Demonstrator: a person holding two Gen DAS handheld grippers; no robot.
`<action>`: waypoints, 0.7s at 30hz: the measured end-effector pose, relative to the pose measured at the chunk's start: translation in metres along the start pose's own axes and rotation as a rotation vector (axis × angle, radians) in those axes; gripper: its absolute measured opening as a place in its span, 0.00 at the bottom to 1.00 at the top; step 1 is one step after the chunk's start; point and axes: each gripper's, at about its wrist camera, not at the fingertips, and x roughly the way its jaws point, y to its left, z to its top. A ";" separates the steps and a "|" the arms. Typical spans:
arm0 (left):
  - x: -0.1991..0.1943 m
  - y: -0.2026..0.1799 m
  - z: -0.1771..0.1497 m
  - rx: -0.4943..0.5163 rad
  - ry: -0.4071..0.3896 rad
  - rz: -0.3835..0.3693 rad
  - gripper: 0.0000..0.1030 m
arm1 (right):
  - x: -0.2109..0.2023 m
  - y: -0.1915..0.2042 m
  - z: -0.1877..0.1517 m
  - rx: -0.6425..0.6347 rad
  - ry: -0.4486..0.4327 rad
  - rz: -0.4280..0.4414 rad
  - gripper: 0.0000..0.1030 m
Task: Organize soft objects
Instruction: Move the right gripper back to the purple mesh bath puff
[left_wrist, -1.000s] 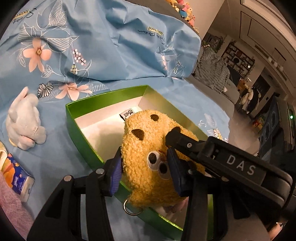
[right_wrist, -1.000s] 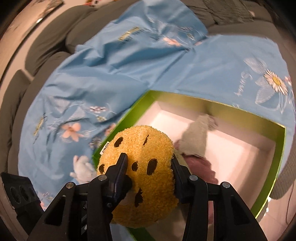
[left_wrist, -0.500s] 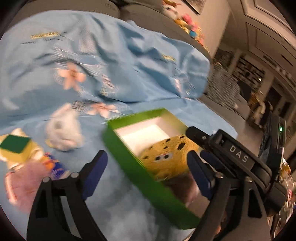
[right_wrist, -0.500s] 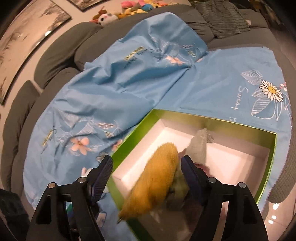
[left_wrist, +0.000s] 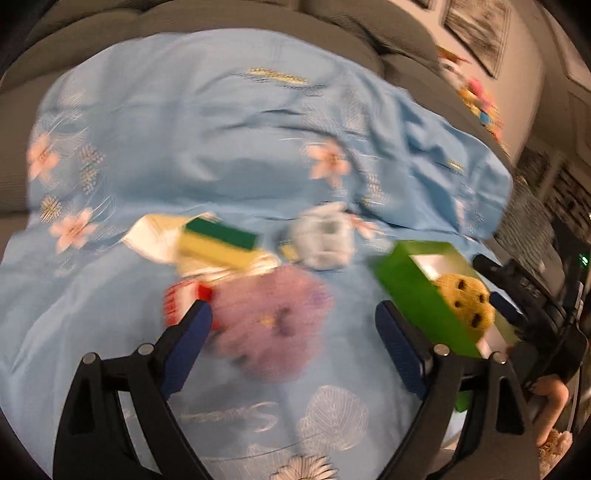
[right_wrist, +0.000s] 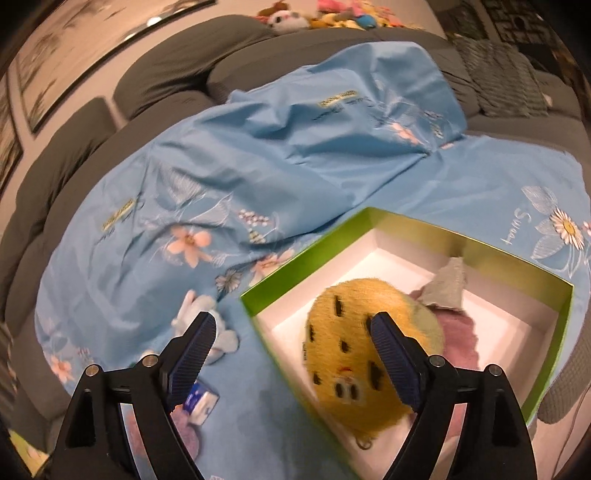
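The plush toy (right_wrist: 373, 350) lay in the box (right_wrist: 436, 225) ahead of the right gripper (right_wrist: 291, 354); a small stuffed animal (right_wrist: 207, 325) lay left.

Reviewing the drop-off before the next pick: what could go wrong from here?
1. The yellow plush lies in the green box close to the near wall, on top of other soft items; it may roll toward the rim.
2. The left gripper, open, faces the pink fluffy toy, but a sponge and a red packet crowd it; a close might catch those too.
3. The left view is blurred, so aim may be off.
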 end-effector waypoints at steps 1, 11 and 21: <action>-0.001 0.013 -0.003 -0.036 0.004 0.014 0.87 | 0.000 0.006 -0.002 -0.020 0.000 -0.001 0.85; -0.001 0.076 -0.016 -0.202 0.025 0.155 0.87 | 0.012 0.065 -0.035 -0.223 0.039 0.028 0.85; 0.004 0.099 -0.019 -0.272 0.064 0.238 0.87 | 0.046 0.106 -0.081 -0.289 0.275 0.187 0.85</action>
